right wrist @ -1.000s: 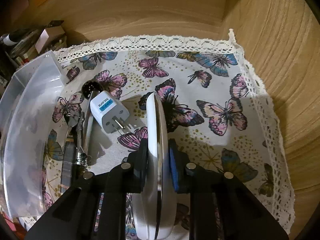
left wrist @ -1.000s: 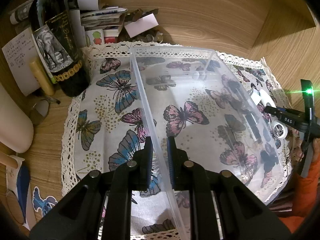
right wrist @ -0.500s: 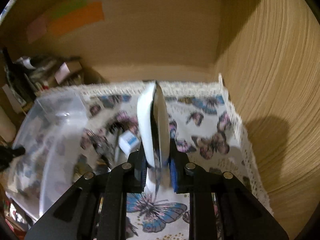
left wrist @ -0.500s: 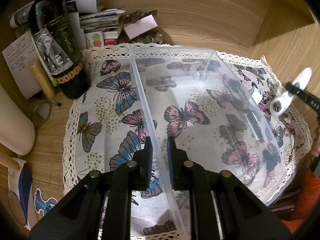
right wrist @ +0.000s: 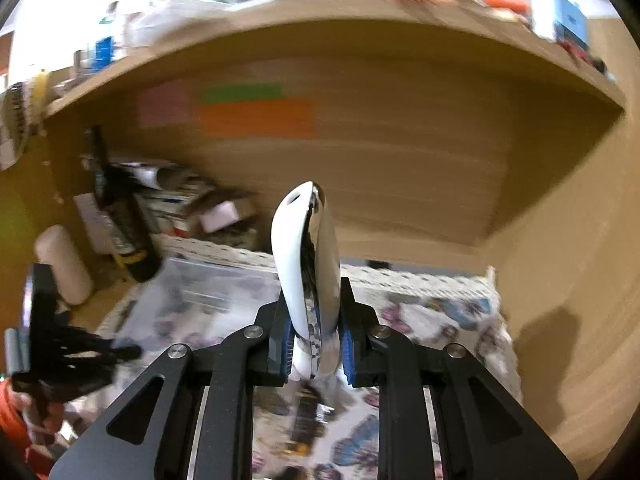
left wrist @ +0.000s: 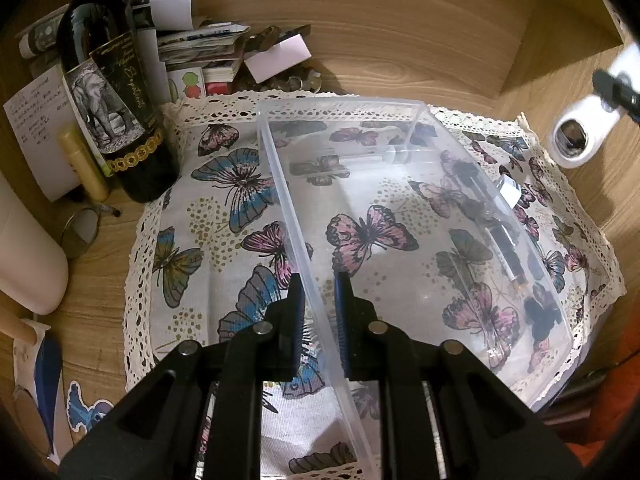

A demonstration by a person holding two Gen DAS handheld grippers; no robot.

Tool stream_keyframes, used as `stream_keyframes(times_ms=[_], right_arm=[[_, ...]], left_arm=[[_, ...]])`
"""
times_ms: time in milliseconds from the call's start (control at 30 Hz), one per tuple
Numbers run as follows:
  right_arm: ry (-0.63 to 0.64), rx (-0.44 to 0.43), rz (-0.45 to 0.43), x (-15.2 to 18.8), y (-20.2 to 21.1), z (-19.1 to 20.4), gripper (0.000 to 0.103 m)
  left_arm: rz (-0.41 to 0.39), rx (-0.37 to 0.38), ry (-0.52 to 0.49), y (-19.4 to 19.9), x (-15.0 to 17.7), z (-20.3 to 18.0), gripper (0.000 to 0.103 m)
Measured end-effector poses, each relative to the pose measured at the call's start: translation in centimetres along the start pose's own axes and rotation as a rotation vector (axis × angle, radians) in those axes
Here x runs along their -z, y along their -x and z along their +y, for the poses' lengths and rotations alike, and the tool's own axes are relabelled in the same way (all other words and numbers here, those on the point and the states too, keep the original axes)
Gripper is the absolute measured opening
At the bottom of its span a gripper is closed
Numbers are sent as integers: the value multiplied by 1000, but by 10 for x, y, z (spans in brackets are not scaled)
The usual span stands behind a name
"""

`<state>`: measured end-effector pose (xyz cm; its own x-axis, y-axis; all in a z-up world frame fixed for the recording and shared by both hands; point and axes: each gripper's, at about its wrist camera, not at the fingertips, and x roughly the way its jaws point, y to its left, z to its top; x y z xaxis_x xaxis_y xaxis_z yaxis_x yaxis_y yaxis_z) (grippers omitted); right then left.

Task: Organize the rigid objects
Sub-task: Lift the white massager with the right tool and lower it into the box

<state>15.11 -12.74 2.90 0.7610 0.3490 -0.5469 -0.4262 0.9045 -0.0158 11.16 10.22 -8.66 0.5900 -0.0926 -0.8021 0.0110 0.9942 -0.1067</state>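
A clear plastic bin (left wrist: 400, 216) stands on the butterfly cloth (left wrist: 208, 240). My left gripper (left wrist: 318, 312) is shut on the bin's left wall near its front. My right gripper (right wrist: 310, 336) is shut on a white hand mirror (right wrist: 308, 256), held edge-on high above the cloth. In the left wrist view the mirror (left wrist: 580, 132) hangs in the air past the bin's far right corner. The bin (right wrist: 208, 292) shows blurred at lower left in the right wrist view. Dark small objects (left wrist: 508, 248) lie on the cloth behind the bin's right wall.
A dark wine bottle (left wrist: 116, 108) stands left of the cloth, with stacked papers and boxes (left wrist: 200, 52) behind it. A small round mirror (left wrist: 80, 232) and a cream cylinder (left wrist: 28, 256) lie at the left. Wooden walls close the back and right.
My right gripper has lifted the white mirror from the cloth high into the air and tilted upward. My left gripper keeps its hold on the bin wall.
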Motion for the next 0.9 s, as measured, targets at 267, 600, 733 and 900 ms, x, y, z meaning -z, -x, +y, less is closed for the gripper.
stream_keyframes(times_ms=[267,600,733,900], right_arm=[[91,-108,33,2,-15,49,17],[193,-169,225,30,-67,88,17],[211,-171,283,35,-86,97,17],[210,-178,328,34,-104,98,17]], left_arm=[[-7,5,0,1,1,0,15],[-14,12,0,1,1,0,16],[-14,14,1,1,1,1,16],[-13,14,1,1,1,1,16]])
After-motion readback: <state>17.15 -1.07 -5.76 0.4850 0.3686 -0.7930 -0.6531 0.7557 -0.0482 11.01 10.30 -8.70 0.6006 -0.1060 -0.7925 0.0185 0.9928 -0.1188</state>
